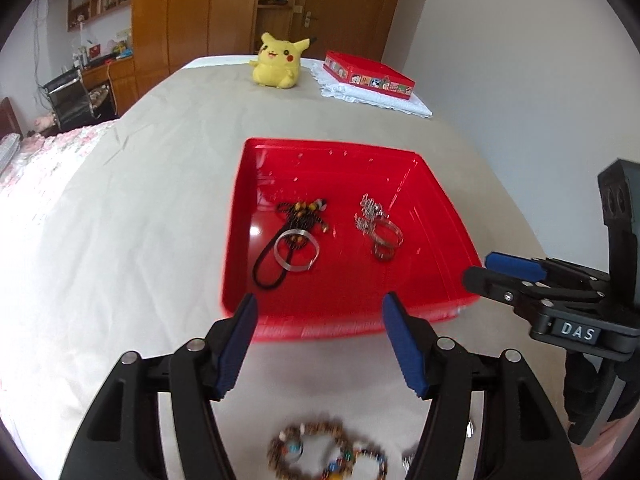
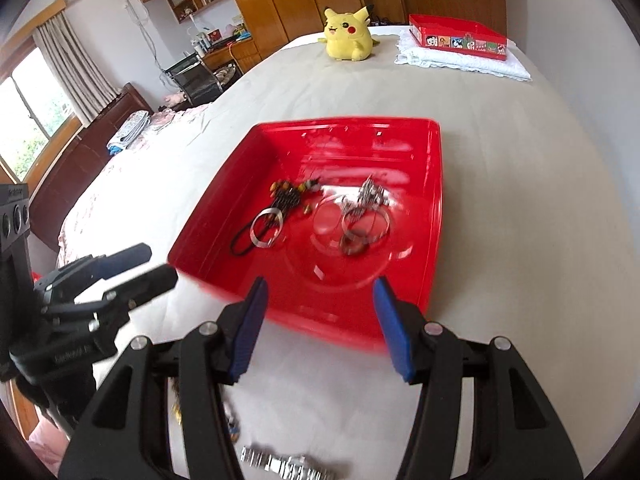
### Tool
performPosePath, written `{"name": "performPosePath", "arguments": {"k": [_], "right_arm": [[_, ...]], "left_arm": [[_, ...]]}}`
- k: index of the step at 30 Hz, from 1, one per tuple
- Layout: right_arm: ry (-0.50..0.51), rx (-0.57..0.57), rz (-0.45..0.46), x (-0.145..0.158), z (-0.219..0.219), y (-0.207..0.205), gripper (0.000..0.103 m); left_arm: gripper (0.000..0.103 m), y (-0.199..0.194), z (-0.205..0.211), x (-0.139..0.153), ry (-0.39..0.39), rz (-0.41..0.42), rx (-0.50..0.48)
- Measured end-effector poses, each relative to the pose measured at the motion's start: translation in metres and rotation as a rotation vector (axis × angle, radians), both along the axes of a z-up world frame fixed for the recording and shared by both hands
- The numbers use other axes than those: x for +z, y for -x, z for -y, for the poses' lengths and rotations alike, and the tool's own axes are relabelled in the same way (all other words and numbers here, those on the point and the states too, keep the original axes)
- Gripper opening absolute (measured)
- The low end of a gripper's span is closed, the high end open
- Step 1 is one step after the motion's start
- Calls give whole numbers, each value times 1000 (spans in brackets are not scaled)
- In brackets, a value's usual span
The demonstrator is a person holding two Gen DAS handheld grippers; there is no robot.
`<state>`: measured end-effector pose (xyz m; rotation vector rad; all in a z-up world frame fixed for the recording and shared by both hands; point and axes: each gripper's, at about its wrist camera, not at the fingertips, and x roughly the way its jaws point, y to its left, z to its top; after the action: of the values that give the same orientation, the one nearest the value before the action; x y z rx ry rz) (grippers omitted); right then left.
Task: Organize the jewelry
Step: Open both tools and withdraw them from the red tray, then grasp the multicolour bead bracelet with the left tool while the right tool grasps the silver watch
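A red tray (image 1: 440,224) (image 2: 434,200) lies on the bed. In it are a black beaded piece with a hair tie and a silver ring (image 1: 294,236) (image 2: 272,216) on the left, and silver bangles with a sparkly piece (image 1: 378,228) (image 2: 364,216) on the right. My left gripper (image 1: 320,340) is open and empty, just short of the tray's near rim. Beaded bracelets (image 1: 328,452) lie on the sheet below it. My right gripper (image 2: 320,324) is open and empty at the tray's near rim. A silver watch band (image 2: 288,464) lies below it.
A yellow plush toy (image 1: 278,60) (image 2: 348,36) and a red box (image 1: 366,72) (image 2: 460,40) on a white cloth sit at the far end of the bed. Each gripper shows in the other's view, the right one (image 1: 496,268) and the left one (image 2: 140,268).
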<state>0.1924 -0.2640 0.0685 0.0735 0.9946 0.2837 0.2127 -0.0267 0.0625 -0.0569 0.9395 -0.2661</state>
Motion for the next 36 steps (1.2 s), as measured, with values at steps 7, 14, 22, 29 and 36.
{"name": "performPosePath", "arguments": {"k": [7,14,22,29,36], "right_arm": [[-5,31,-24,-7,-8,44,54],[-23,52,-56,-20,-12,76,54],[-43,66,-124,-43,-16,97,53],[-61,46,-158,-54,-7,107,51],[-67,39,-156,-54,2,114,51]], "left_arm": [[65,36,-24,-6,-8,-25,39],[65,65,-38,-26,-24,-70,56],[65,84,-43,-54,-22,-130,75],[57,94,-22,-66,6,-182,-8],[52,88,-6,-84,-2,-245,-48]]}}
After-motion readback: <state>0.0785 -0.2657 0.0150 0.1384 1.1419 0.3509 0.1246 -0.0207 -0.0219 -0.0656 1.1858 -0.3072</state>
